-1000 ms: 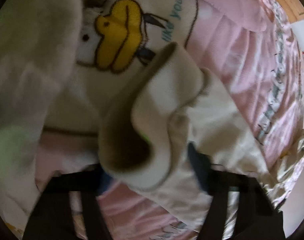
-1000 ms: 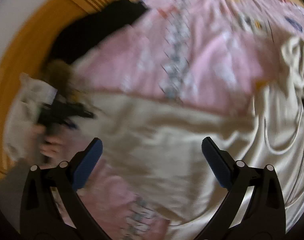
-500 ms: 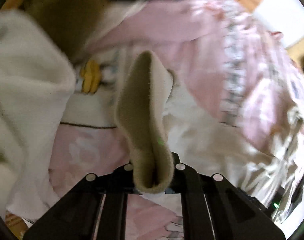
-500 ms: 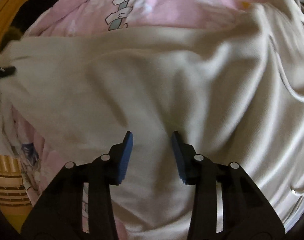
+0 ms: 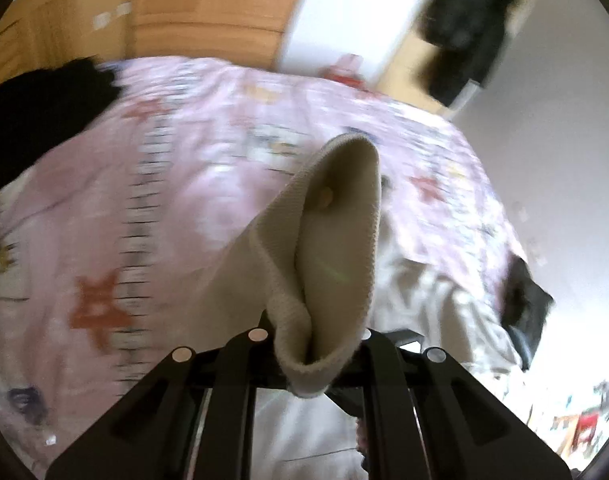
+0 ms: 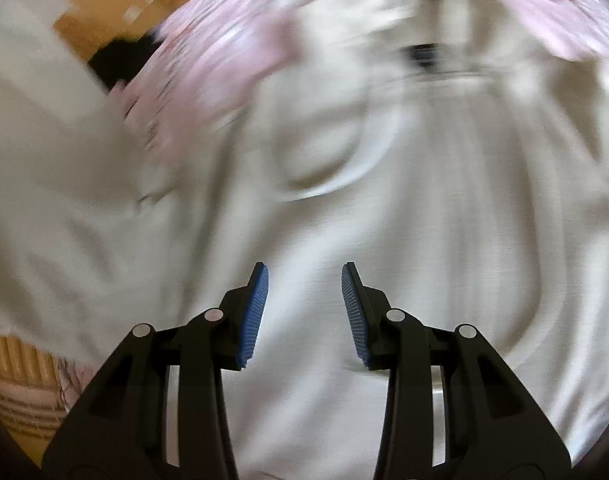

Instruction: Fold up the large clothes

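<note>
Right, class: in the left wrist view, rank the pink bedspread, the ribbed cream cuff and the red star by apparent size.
1. Pink bedspread
2. Ribbed cream cuff, enlarged by nearness to the camera
3. Red star

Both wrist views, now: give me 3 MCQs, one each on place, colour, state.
1. Where does the cream garment lie?
A. on a pink bedspread
B. on a wooden floor
C. in a basket

2. What colour are the right gripper's pads?
A. red
B. blue
C. green

3. How is the left gripper?
A. wide open, empty
B. out of view
C. shut on a ribbed cuff

Key: 1 A, the pink bedspread lies under and around the cloth; 2 B, both pads show blue; 3 C, the ribbed cuff stands up between its closed fingers.
</note>
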Motion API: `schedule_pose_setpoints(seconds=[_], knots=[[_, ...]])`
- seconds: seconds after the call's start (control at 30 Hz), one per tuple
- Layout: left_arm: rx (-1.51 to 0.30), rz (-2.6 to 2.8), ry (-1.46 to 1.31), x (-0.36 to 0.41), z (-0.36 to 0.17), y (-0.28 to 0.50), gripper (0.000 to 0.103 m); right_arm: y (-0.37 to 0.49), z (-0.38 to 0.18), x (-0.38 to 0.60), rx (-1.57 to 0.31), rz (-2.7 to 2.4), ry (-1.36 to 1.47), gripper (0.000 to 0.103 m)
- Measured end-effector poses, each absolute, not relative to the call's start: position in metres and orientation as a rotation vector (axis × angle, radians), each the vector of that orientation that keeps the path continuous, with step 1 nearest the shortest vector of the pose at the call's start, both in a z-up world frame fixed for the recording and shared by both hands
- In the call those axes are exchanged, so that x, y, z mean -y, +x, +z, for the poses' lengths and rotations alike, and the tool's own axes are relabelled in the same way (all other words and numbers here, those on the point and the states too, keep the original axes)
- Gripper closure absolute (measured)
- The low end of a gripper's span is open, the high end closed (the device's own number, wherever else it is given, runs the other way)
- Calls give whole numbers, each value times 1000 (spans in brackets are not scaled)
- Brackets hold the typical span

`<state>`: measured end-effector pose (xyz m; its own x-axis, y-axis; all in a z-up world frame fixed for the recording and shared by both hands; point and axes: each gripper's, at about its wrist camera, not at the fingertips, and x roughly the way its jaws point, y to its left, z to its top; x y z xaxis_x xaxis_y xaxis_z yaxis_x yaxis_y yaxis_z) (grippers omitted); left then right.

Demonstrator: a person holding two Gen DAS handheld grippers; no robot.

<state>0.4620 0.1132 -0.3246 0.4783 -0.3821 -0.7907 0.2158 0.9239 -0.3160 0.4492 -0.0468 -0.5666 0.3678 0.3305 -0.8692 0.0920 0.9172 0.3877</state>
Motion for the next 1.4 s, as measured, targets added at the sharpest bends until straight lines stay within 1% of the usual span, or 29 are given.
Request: schedule_pose_setpoints(seconds=[0.07,0.13,0.3,0.4,0.5,0.63,0.7,0.8,0.87,1.03,1.07,1.1,1.13,1.17,1.2,1.27,1.3,1.4], knots=[[-1017,-427,-163,-63,-330,453,94,438,-566,97,-1175,97,433,66],[-1055,-498,-164,0,-347,447,94,420,-565,163,-1160,10,463,66],[-1106,-574,-122,117,-394,427,94,362,-555,303,-1153,-181,482,66],[-1173,-616,-116,177,-444,416,94,331,-556,365,-1148,-256,471,67],[-1262,-614,-90,217,-501,405,94,309,-553,397,-1131,-278,450,67],[-1367,-619,15,242,-557,384,94,294,-550,408,-1129,-307,426,65],[-1389,-632,35,248,-568,369,93,297,-547,410,-1120,-319,432,65],[-1404,-655,34,240,-570,360,92,293,-539,418,-1097,-325,465,65],[-1410,-678,19,236,-568,358,88,298,-533,418,-1084,-327,473,65],[-1428,-679,8,236,-566,362,87,308,-519,413,-1058,-326,476,65],[-1429,-678,5,237,-565,364,85,309,-516,412,-1056,-326,475,65],[-1434,-677,0,236,-564,364,78,310,-513,409,-1054,-320,477,62],[-1441,-679,-15,238,-563,365,75,310,-511,407,-1058,-314,479,60],[-1443,-678,-39,239,-561,366,68,310,-509,404,-1068,-313,487,57],[-1443,-681,-61,238,-556,365,56,309,-508,403,-1068,-307,496,55],[-1424,-700,-91,237,-546,361,45,308,-505,397,-1066,-294,498,52],[-1420,-704,-96,238,-542,359,42,308,-503,393,-1071,-295,483,47],[-1409,-727,-148,231,-528,356,42,307,-499,385,-1094,-287,485,40]])
